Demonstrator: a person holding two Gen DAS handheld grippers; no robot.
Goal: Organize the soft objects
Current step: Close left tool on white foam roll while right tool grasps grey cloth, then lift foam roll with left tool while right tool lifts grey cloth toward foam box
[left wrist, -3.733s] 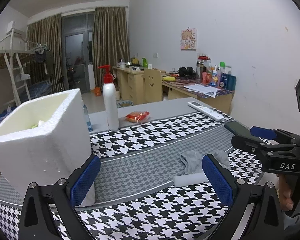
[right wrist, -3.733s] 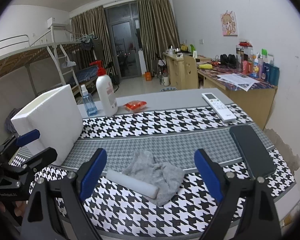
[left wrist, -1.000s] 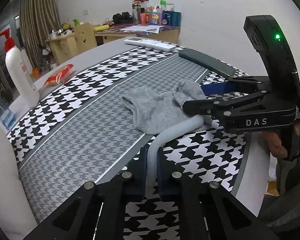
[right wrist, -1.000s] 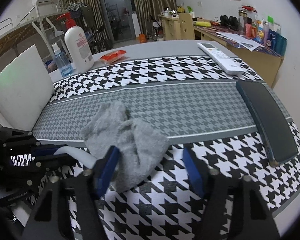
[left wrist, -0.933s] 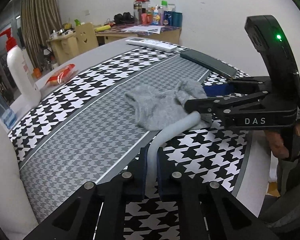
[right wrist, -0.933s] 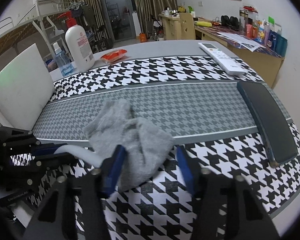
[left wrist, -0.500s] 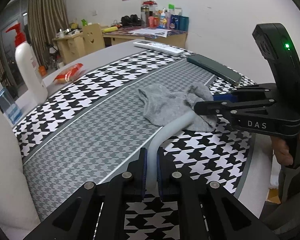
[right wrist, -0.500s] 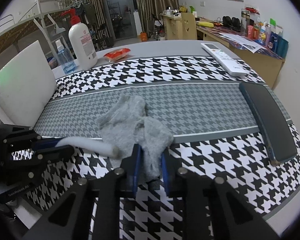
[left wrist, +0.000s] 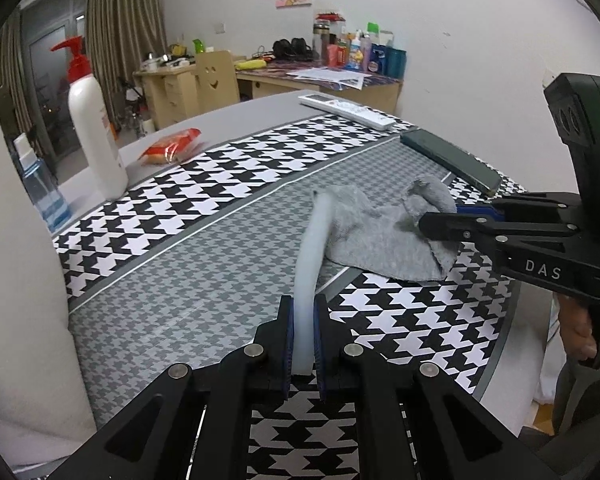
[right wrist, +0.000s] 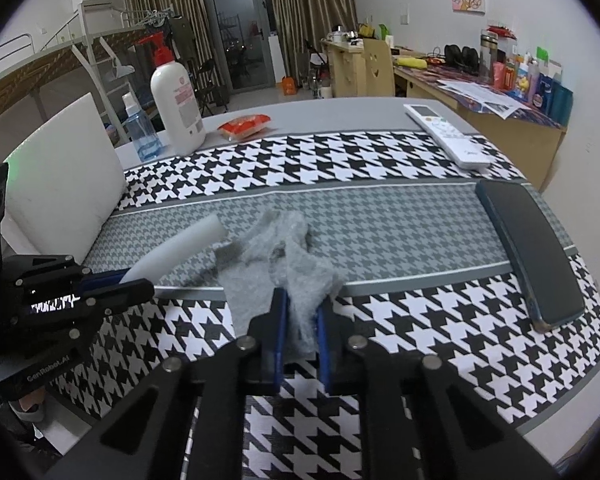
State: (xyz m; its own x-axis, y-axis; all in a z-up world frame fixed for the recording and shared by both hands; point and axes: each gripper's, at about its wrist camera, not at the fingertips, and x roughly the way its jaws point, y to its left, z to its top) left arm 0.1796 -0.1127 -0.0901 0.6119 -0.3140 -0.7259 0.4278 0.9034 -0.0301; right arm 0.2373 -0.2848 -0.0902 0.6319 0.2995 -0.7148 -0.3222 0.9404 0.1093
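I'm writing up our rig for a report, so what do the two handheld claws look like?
Both are matte black linkage frames with silver rivets and blue pads. The left claw has white "GenRobot.AI" lettering on its body, seen in the right wrist view. The right claw carries white "DAS" lettering and a black camera block with a green light.

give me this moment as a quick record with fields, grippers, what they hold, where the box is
left gripper: shut on the white foam tube
right gripper: jaws closing on the grey cloth, cloth between its pads
tube and cloth: tube's far end lies against the cloth
white foam box: on the table's left side, not held
phone: flat at the right edge
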